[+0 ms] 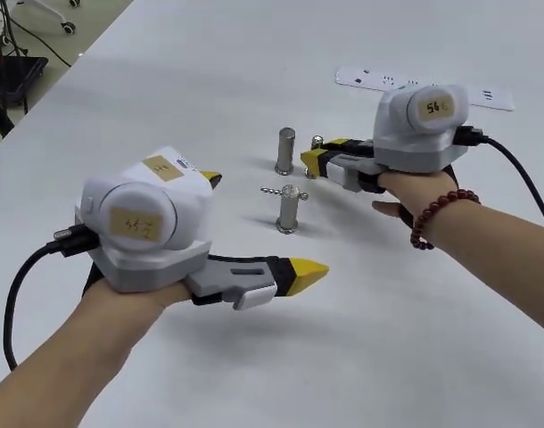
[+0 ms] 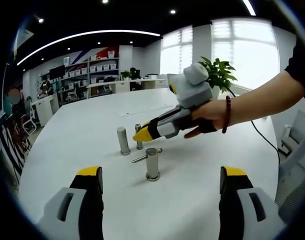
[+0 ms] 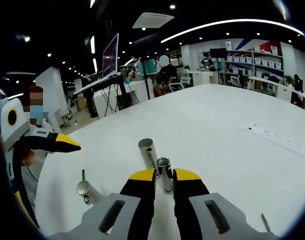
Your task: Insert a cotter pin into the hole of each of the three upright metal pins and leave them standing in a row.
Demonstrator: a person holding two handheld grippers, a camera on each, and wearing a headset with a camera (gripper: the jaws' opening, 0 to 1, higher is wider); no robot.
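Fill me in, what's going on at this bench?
A person is working two handheld grippers over a white table. The right gripper has its fingers closed around the small metal pin at the back. The front metal pin already carries a cotter pin, while the tall metal pin looks bare. The left gripper hovers open, holding nothing.

Office w/ shelves (image 2: 100, 67), big windows (image 2: 242, 47), ceiling lights (image 2: 172, 11).
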